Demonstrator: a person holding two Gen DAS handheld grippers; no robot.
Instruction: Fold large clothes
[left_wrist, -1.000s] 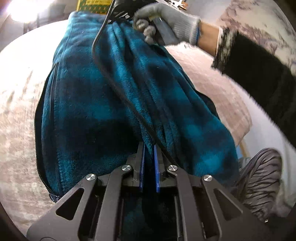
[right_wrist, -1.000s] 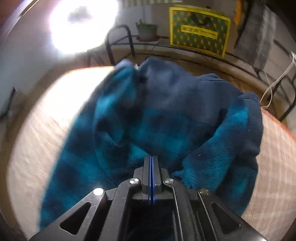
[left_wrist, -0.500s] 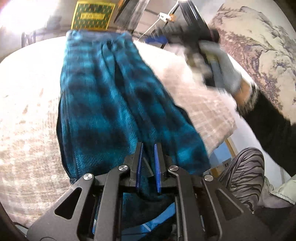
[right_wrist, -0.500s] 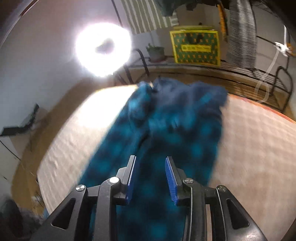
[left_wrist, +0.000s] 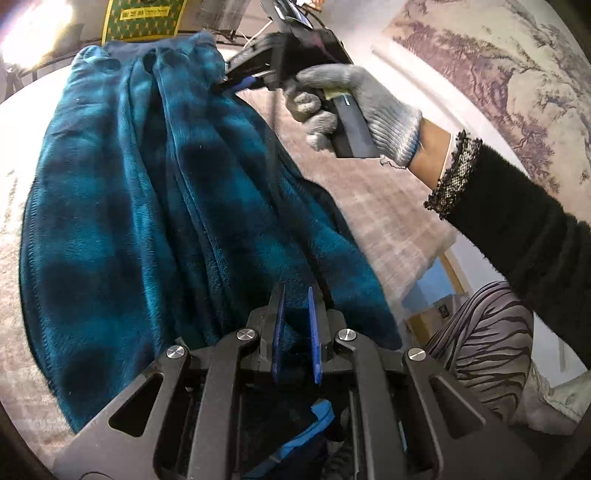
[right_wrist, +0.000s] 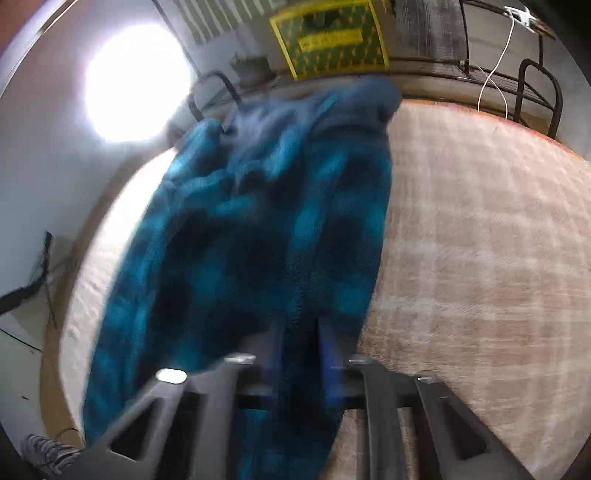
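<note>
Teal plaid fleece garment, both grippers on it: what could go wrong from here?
1. The right gripper meets the teal plaid fleece garment only at its edge, a thin bite that could slip; the right wrist view is blurred.
2. The left gripper has its jaws slightly apart around bunched fleece, so that end may drop.
3. The garment's near end hangs off the bed and may drag the fold crooked.
</note>
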